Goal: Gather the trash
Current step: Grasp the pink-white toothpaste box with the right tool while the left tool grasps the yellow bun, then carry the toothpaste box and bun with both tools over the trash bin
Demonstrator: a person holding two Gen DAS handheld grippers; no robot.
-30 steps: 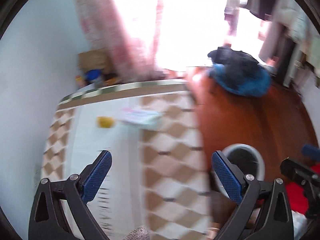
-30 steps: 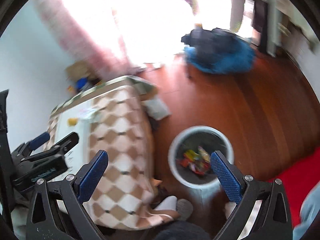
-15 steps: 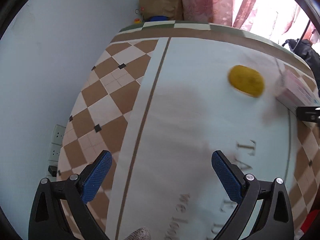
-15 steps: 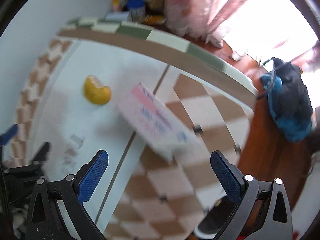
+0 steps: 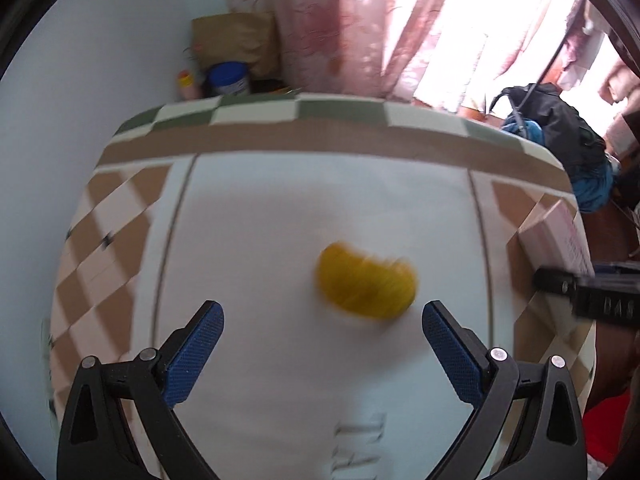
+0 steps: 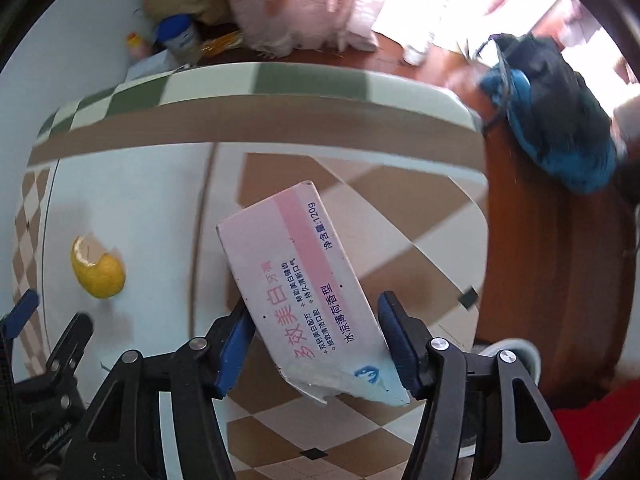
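Note:
A yellow citrus peel lies on the white middle of the table cloth; it also shows in the right wrist view. My left gripper is open just short of the peel, fingers either side of it. A pink and white toothpaste box lies on the checked part of the cloth; it shows at the right edge of the left wrist view. My right gripper has its fingers close around the box's near end, left pad touching, a small gap at the right pad.
The table's far edge has a green and white border. Behind it stand a brown paper bag, a blue-lidded jar and pink curtains. A black and blue bag lies on the wooden floor. A bin rim shows at right.
Both grippers have swung from the floor bin over the table and come down. The left has closed in on the peel. The right has narrowed its jaws around the box.

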